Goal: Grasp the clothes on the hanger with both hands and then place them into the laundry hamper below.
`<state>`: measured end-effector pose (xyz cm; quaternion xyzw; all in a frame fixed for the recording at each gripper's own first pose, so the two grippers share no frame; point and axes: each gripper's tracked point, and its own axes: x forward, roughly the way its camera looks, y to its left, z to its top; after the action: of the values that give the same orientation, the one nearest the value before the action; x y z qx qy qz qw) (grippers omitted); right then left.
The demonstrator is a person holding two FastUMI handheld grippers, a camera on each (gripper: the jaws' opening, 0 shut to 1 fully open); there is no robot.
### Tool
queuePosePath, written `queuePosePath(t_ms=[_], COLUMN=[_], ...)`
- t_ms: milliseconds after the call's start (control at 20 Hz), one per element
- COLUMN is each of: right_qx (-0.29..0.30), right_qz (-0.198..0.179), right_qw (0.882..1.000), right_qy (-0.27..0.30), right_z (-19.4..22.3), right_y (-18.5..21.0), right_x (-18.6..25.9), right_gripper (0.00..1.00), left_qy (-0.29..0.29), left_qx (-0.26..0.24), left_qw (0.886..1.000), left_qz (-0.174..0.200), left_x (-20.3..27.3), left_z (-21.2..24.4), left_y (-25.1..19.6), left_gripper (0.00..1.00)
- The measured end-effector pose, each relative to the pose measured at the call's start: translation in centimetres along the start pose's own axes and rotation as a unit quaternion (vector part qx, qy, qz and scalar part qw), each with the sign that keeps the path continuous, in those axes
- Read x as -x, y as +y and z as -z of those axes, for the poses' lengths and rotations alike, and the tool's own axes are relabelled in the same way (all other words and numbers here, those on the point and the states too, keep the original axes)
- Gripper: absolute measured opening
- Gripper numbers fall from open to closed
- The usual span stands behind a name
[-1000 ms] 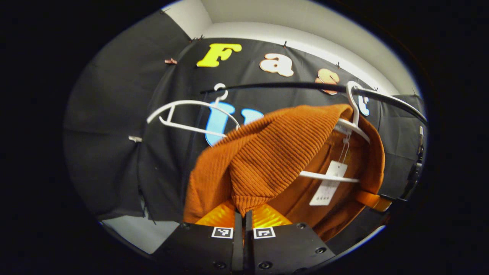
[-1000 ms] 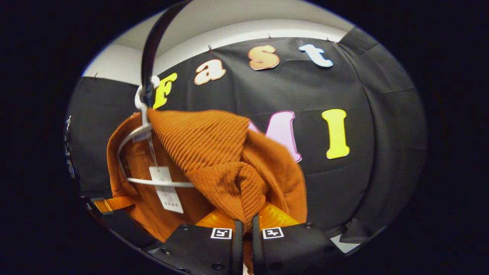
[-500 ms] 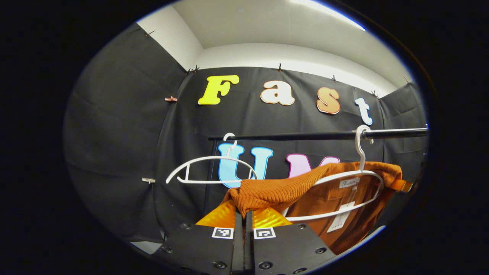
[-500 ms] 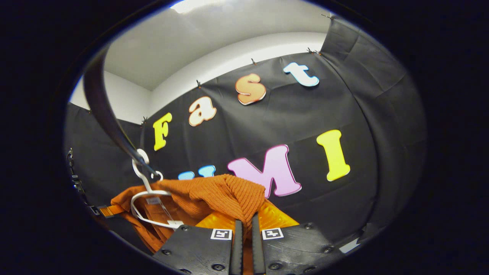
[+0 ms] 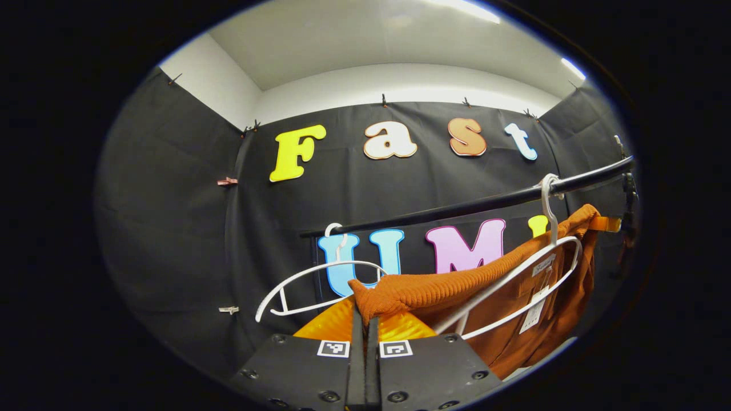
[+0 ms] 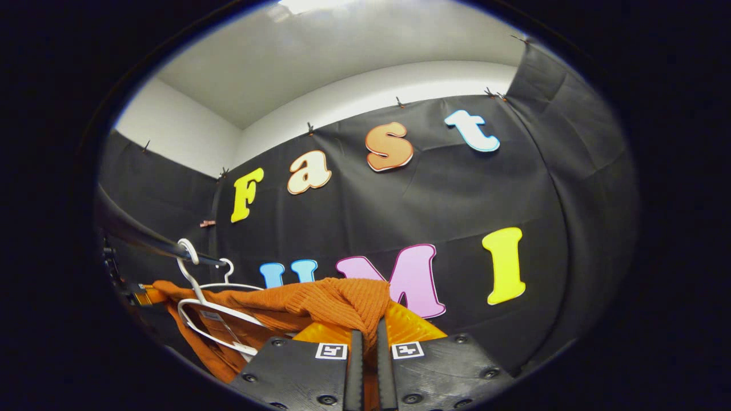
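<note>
- Left gripper is closed, and I see both of its fingers pinching a fold of the orange ribbed sweater right at the tips.
- Right gripper is also closed on a bunch of this sweater; the knit is heaped just above its fingertips and a little cloth shows in the narrow gap between the fingers.
- From my left gripper the sweater stretches as a long band up and to the right, toward the white hanger which carries it; so its long axis goes from the tips diagonally upward.
- From my right gripper the cloth goes away to the left, nearly level, to the same hanger.
- This hanger is tilted, and its hook is on the black rail, above and to the right of my left gripper.
- Both grippers point forward and a little upward, toward the black booth wall.
- A second white hanger, with nothing on it, hangs on the rail just left of the left gripper's tips.
- A paper tag hangs inside the garment, near the lower bar of the loaded hanger.
- I cannot tell where the hamper is.
</note>
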<state>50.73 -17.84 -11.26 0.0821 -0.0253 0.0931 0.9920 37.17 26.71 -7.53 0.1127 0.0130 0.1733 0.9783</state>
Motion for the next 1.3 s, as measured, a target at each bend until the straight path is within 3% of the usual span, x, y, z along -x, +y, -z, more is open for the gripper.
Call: queuePosePath(t_ms=[100,200,400,750,1000,1150,1300], right_qx=[0.024,0.028,-0.003,-0.041,-0.049,-0.061,-0.028], right_qz=[-0.021,-0.033,-0.021,-0.003,0.008,-0.009,-0.035], right_qw=[0.999,0.998,0.995,0.982,0.971,0.967,0.963], right_qy=[0.014,0.035,0.093,0.184,0.234,0.247,0.267], right_z=[0.8,2.4,7.4,17.9,21.8,22.7,24.2], right_y=[0.2,-0.7,-3.8,-3.3,-2.7,-0.3,2.5], right_x=[-0.9,-1.6,-1.2,1.9,5.4,7.1,9.2], right_gripper=[0.1,0.14,0.14,0.14,0.14,0.14,0.14], left_qy=[0.014,0.031,0.084,0.166,0.213,0.227,0.234], left_qx=[-0.011,-0.013,0.071,0.095,0.108,0.097,0.112], left_qw=[1.0,0.999,0.989,0.98,0.97,0.967,0.963], left_qz=[0.012,0.036,0.097,0.058,0.054,0.058,0.078], left_x=[-0.8,-1.5,-1.6,0.6,4.2,5.9,7.6], left_z=[1.0,3.1,8.6,17.1,20.6,21.4,21.7], left_y=[0.5,0.0,-1.8,-1.4,-3.4,-5.1,-8.1], left_gripper=[0.03,0.03,0.05,0.05,0.05,0.05,0.05])
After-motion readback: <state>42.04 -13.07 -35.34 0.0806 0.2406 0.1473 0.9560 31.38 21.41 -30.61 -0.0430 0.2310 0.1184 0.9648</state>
